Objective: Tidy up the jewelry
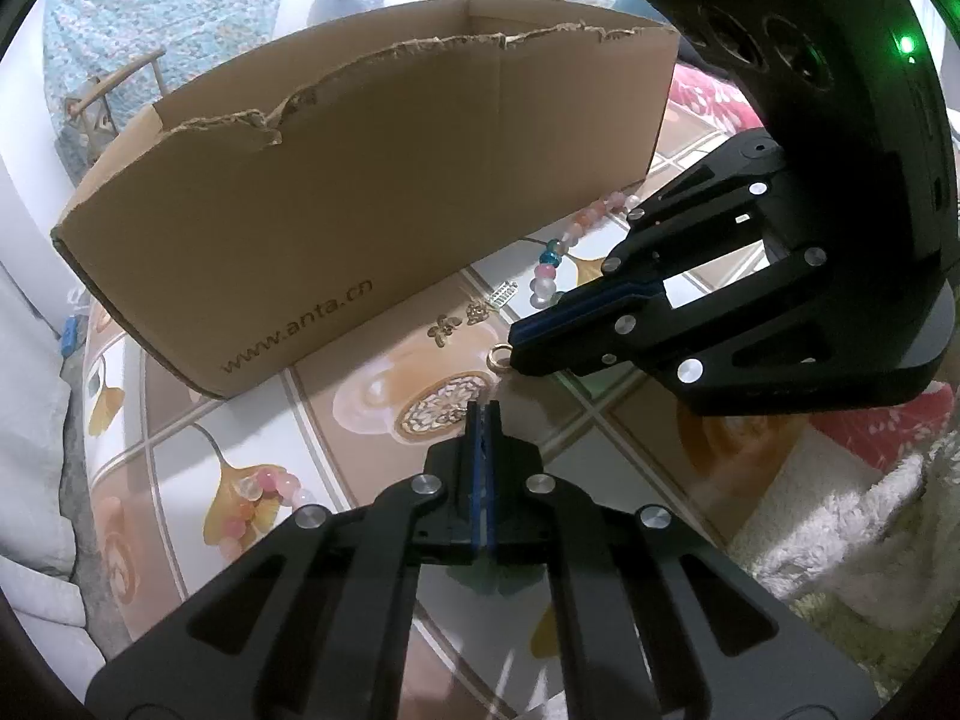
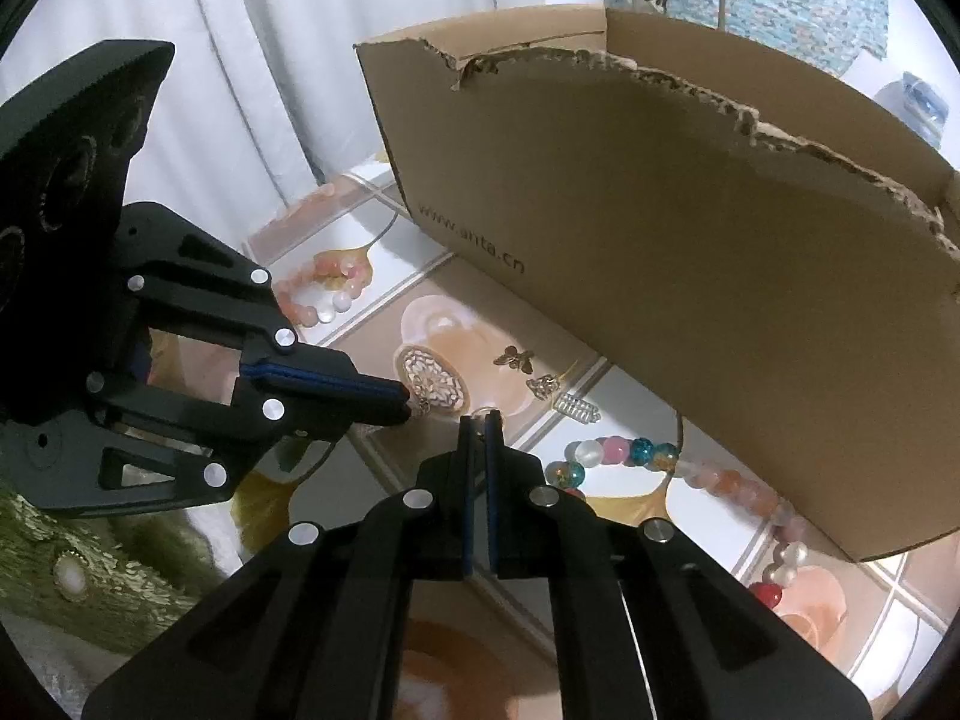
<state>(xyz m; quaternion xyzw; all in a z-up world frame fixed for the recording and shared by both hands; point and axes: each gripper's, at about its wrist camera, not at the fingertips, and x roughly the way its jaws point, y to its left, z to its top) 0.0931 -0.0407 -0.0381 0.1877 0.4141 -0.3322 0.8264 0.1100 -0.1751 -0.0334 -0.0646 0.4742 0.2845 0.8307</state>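
Note:
A round gold filigree pendant [image 1: 435, 411] [image 2: 433, 387] lies on the patterned tabletop in front of a torn cardboard box [image 1: 360, 180] [image 2: 660, 228]. My left gripper [image 1: 485, 405] [image 2: 407, 402] is shut, its tips pinching the pendant's rim. A small gold ring [image 1: 501, 354] sticks out of the tips of my right gripper [image 1: 515, 355] [image 2: 478, 417], which is shut on it. A thin link seems to run from the ring toward the pendant. The two grippers' tips nearly meet.
A pink bead bracelet [image 1: 270, 492] [image 2: 324, 294] lies to the left. A multicoloured bead string [image 1: 552, 258] [image 2: 624, 450] runs along the box. Butterfly charms [image 2: 515, 358] and a silver clip [image 1: 503, 294] [image 2: 579, 407] lie near the box. White fluffy fabric [image 1: 840, 528] borders the right.

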